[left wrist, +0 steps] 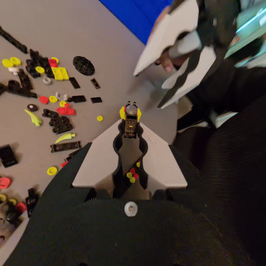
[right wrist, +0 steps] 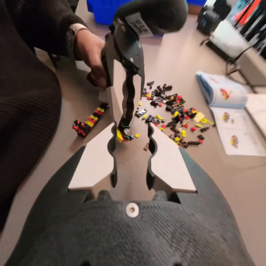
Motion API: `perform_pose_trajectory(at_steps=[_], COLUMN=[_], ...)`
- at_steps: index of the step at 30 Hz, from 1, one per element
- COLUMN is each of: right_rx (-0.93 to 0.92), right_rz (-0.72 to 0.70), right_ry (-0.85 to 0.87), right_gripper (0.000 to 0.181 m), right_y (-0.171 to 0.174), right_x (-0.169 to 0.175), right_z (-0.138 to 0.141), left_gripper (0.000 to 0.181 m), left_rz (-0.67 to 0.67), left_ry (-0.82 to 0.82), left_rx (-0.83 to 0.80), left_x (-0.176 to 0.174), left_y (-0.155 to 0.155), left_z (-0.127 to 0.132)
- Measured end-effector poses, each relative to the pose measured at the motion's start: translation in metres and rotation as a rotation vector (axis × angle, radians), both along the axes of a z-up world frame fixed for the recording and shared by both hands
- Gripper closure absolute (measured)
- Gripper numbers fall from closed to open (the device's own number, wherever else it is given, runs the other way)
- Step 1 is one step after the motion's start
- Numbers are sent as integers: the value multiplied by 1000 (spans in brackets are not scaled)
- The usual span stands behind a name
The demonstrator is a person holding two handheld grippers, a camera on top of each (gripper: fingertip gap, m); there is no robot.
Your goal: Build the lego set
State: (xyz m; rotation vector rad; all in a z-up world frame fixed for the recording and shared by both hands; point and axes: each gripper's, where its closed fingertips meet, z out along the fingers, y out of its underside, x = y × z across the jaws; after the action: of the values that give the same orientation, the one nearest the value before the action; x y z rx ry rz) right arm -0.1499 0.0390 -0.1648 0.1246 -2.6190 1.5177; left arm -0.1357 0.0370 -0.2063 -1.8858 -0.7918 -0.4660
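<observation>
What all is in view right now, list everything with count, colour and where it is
small lego assembly: one, black and yellow with a clear dome, clamped in the left gripper's tips
long lego strip: one, black with red and yellow studs, on the table beside the left gripper
loose lego pieces: many, black, red, yellow, lime, spread over the table
round plate: one, black, among the pieces
instruction booklet: one, pale blue, open at the right
table: one, grey
left hand-held gripper: shut on the assembly
right hand-held gripper: open, empty

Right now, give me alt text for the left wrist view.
The left gripper clamps a small black-and-yellow lego assembly with a clear dome above a grey table. Loose black, yellow and red lego pieces lie scattered left; the open right gripper hovers, blurred, upper right.
</observation>
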Motion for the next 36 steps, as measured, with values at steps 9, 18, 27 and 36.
perform_pose_trajectory(at_steps=[9,18,27,36], right_rx=[206,293,374,453], right_rz=[81,238,255,257], right_ry=[221,287,321,381], right_gripper=[131,159,161,163], right_y=[-1,0,2,4], right_x=[19,46,48,46], right_z=[-20,-31,-42,-52], left_gripper=[167,166,167,168], left_rz=[-19,-148,-140,-112], left_ry=[-412,-489,-485,-503], left_rx=[228,177,156,132], left_x=[11,39,40,39], left_y=[-2,5,7,8], left_z=[16,13,11,4])
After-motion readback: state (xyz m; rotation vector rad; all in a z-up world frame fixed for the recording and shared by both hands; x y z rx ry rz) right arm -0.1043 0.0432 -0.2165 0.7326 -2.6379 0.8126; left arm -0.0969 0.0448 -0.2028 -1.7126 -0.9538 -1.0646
